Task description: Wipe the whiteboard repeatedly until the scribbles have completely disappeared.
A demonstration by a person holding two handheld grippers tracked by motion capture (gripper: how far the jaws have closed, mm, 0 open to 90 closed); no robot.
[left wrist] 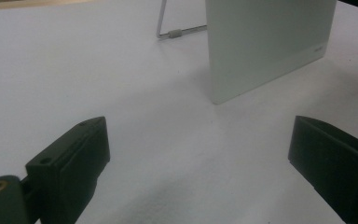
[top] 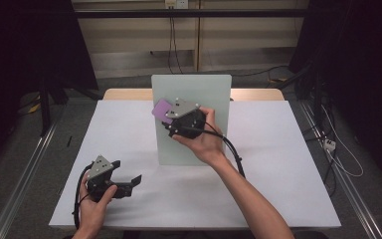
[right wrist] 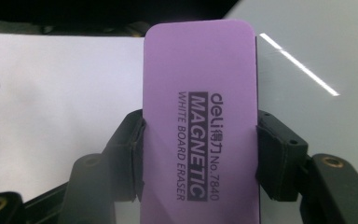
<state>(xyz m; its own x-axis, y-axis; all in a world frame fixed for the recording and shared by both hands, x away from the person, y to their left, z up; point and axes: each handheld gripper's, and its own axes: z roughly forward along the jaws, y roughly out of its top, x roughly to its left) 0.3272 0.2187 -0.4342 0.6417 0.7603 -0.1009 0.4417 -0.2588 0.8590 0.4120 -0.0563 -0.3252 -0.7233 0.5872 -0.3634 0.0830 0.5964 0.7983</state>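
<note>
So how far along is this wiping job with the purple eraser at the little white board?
Done: the purple eraser is picked up, clamped between the right gripper's jaws. In hand: it is held at the upper left part of the standing white board; whether it touches the surface I cannot tell. Left: any wiping itself, though no marks show on the board. The left gripper rests open on the table, idle.
</note>
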